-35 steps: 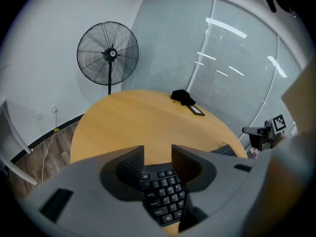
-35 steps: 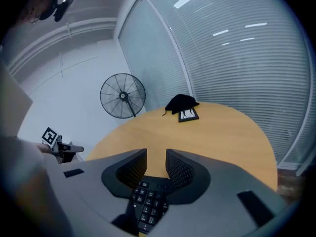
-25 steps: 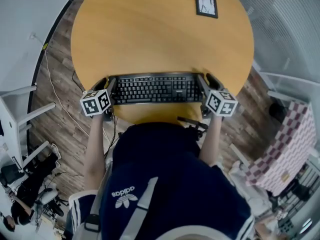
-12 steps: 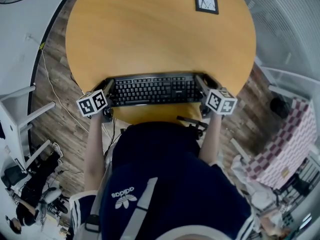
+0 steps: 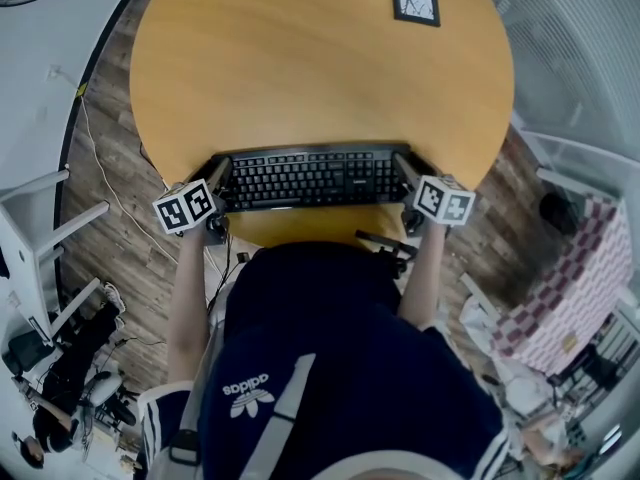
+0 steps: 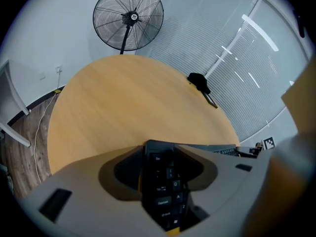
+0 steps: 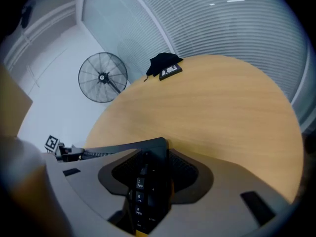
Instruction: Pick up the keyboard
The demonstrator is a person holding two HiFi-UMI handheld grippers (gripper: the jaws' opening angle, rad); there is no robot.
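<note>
**Keyboard (image 5: 305, 179) being held at both ends**

The left gripper (image 6: 160, 181) is clenching its jaws on the keyboard's Esc-key end. The right gripper (image 7: 148, 186) is clamping the number-pad end. The keyboard is spanning the 6 o'clock edge of the round wooden table (image 5: 300, 68), with a dark-framed panel (image 5: 415, 0) lying near 1 o'clock.

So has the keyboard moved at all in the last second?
No, not noticeably: the keyboard lies just as close to the near edge of the table, with the left tongs and right tongs shut on its ends.
</note>
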